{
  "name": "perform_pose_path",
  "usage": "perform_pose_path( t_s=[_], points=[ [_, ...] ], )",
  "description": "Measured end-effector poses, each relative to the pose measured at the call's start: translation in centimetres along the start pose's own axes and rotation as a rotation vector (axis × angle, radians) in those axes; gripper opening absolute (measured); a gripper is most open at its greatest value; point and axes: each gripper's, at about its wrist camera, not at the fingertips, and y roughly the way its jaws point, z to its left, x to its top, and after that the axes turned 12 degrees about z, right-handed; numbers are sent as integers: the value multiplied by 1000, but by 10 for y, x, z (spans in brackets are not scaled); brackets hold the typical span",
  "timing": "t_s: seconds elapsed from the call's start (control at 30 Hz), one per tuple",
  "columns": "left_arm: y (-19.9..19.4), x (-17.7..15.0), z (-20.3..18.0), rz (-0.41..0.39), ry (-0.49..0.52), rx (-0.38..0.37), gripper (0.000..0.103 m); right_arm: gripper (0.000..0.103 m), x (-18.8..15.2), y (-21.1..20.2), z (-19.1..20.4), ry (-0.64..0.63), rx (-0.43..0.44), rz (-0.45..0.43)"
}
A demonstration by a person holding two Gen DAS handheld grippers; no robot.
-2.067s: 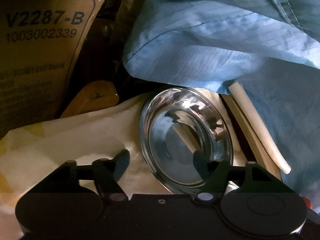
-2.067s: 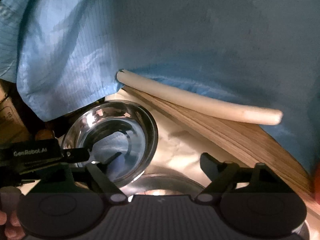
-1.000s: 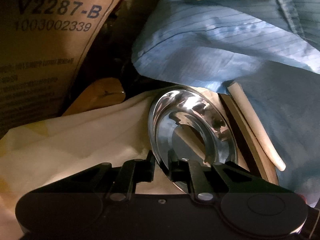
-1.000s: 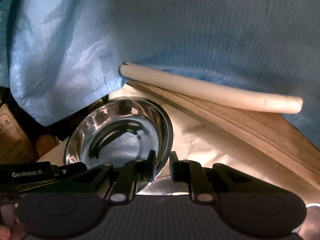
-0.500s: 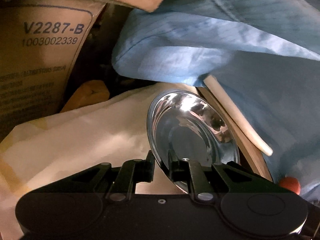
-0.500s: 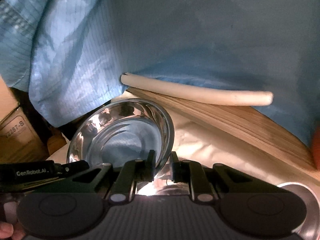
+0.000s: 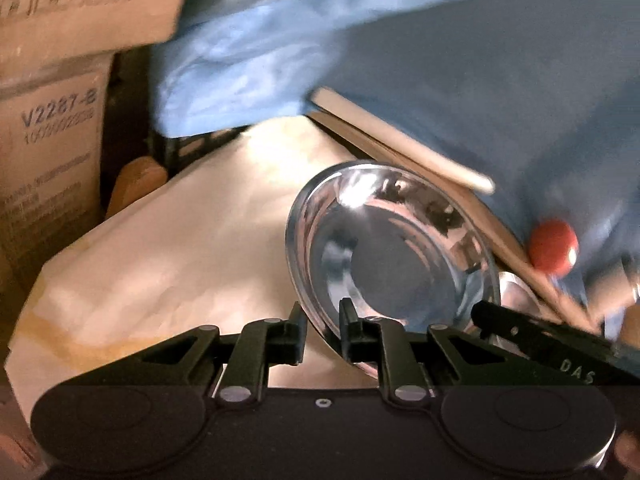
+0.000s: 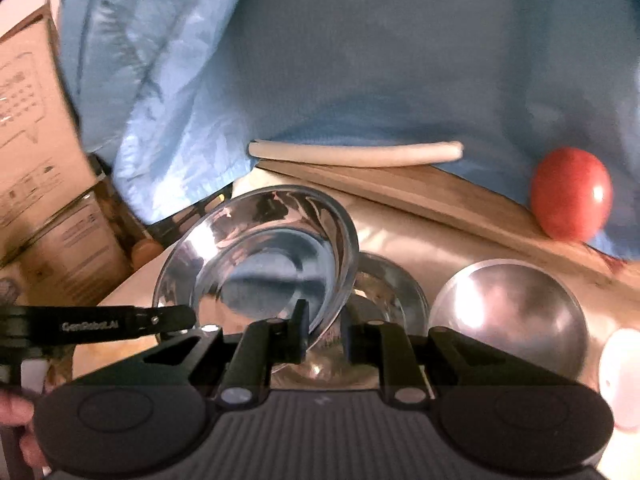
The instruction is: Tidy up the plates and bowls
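A shiny steel bowl point(image 7: 394, 248) is held tilted above the pale cloth. My left gripper point(image 7: 323, 330) is shut on its near rim. My right gripper point(image 8: 325, 330) is shut on the opposite rim of the same bowl point(image 8: 260, 252). Below it in the right wrist view stands a second steel bowl point(image 8: 394, 284), and an upturned steel bowl point(image 8: 516, 312) lies to the right. The other gripper's arm shows at the edge of each view.
A red tomato point(image 8: 570, 194) rests on the wooden board point(image 8: 400, 190) beside a white rod point(image 8: 356, 152). Blue fabric point(image 8: 360, 60) hangs behind. Cardboard boxes point(image 7: 48, 128) stand at the left. A white object point(image 8: 622, 372) sits at the far right.
Both grippers closed on the steel bowl's rims and lifted it, tilted, off the cloth. The view shifted right, bringing the tomato and other bowls into sight.
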Motion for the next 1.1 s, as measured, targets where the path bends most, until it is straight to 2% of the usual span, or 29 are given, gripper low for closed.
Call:
perform_pose_path(
  t_s=[0.33,0.73,1.1],
  points=[
    [-17,-33,-19,94,200,-15,19,22,-60,-49,-3,37,10,6],
    [-13,-74,-31,242,304,7,20,23,-118,-64,-8,98,30,89],
    [-12,-87,-37,308,362,31,22,24,-140,-69,-14,166,47,142]
  ],
)
